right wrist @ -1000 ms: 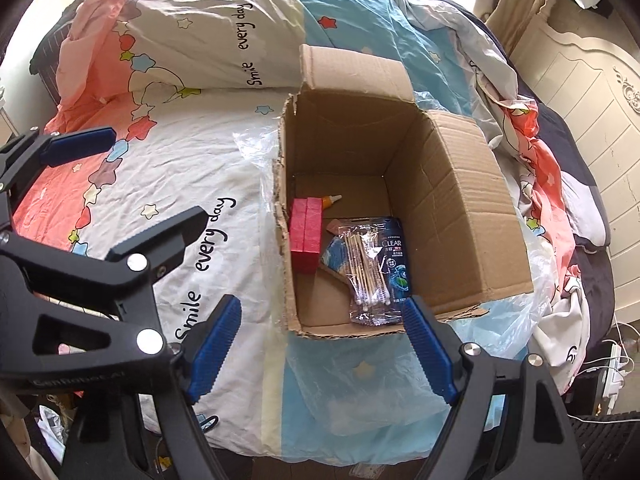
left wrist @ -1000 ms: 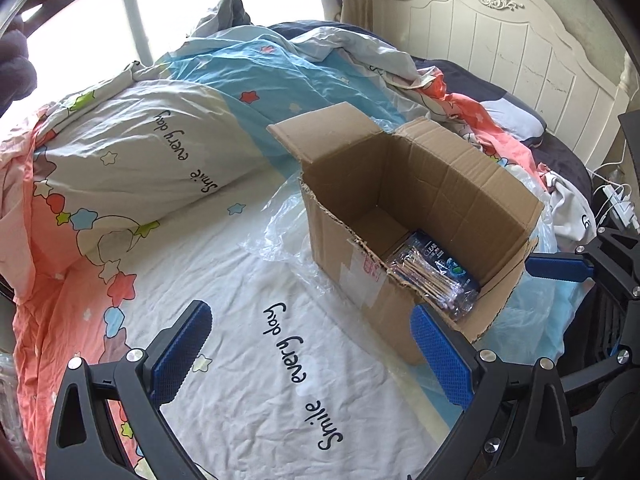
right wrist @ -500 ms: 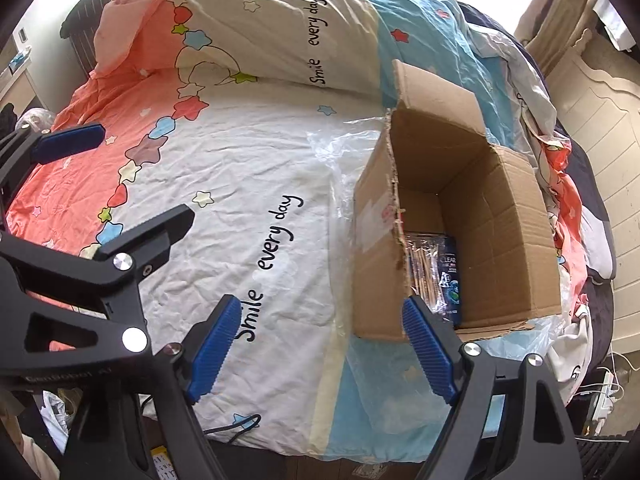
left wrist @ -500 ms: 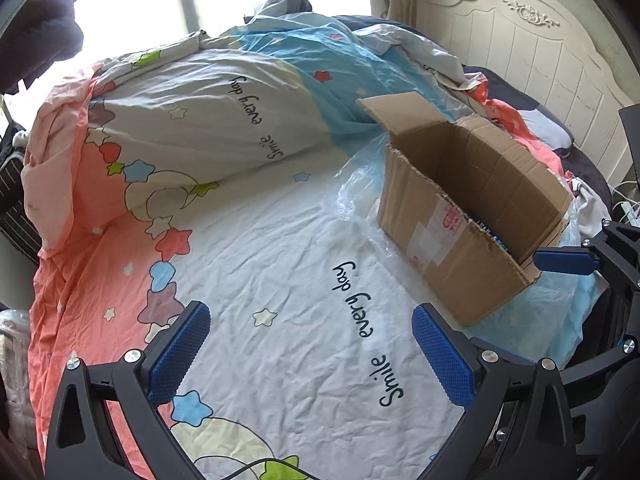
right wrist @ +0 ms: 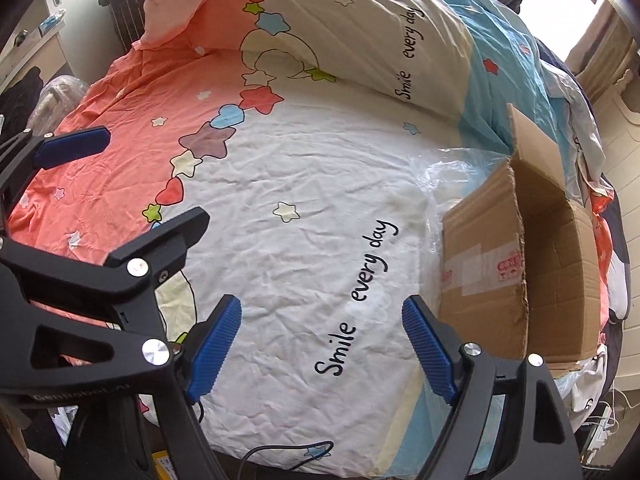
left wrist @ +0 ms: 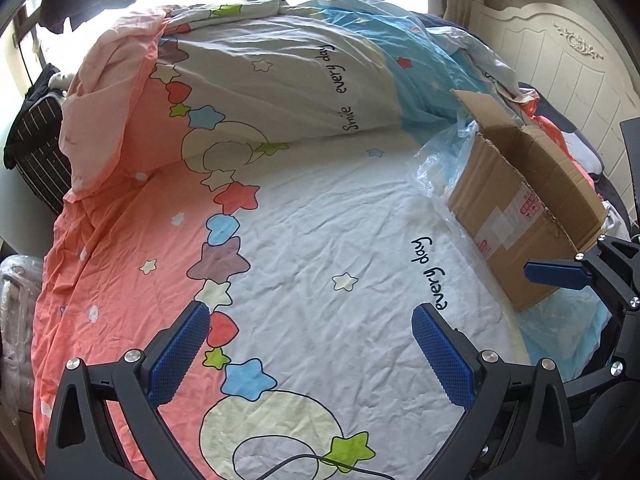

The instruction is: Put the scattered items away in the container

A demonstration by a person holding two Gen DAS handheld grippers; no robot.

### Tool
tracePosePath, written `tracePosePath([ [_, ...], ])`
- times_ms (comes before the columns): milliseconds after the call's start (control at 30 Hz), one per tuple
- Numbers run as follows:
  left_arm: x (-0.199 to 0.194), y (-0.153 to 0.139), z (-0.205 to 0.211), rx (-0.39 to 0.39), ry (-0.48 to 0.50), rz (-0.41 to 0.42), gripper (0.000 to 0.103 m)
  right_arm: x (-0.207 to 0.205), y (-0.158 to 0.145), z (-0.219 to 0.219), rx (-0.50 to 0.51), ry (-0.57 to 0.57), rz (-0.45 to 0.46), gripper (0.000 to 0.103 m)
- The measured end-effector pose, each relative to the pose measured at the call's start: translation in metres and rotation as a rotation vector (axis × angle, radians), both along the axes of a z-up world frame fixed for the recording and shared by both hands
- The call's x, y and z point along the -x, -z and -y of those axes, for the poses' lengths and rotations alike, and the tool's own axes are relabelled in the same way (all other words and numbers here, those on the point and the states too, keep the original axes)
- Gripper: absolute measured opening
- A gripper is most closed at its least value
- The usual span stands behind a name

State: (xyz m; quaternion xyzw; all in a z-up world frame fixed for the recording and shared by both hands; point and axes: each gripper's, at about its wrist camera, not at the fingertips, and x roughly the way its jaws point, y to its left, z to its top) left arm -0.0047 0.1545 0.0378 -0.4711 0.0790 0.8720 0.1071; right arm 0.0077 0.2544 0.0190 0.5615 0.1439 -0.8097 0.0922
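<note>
An open brown cardboard box [left wrist: 516, 216] stands on the bed at the right, on a clear plastic bag [left wrist: 436, 168]. It also shows in the right wrist view [right wrist: 484, 264], where its inside looks bare from this angle; its contents are hidden. My left gripper [left wrist: 310, 354] is open and empty above the white sheet, left of the box. My right gripper [right wrist: 322, 350] is open and empty, low over the sheet, just left of the box. The right gripper's blue fingertip [left wrist: 556, 274] shows in the left wrist view by the box's near corner.
A folded star-print quilt [left wrist: 280, 80] lies across the far side of the bed. A white headboard [left wrist: 560, 64] stands at the right. A dark striped bag [left wrist: 36, 144] sits off the left edge. A black cable [right wrist: 280, 454] lies at the bed's near edge.
Both grippers have swung left, away from the box. The box has slid from the middle to the right of both views, and its contents are no longer visible.
</note>
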Motion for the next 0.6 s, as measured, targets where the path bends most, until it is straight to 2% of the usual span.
tracePosePath([
  [367,0.000,0.021,0.046,-0.018,-0.060,0.030,0.103,0.005,0.024,0.055,0.040,-0.043,0.041,0.080],
  [600,-0.001,0.033,0.071,0.016,-0.079,0.020,0.103,0.010,0.039,0.077,0.047,-0.054,0.059,0.080],
])
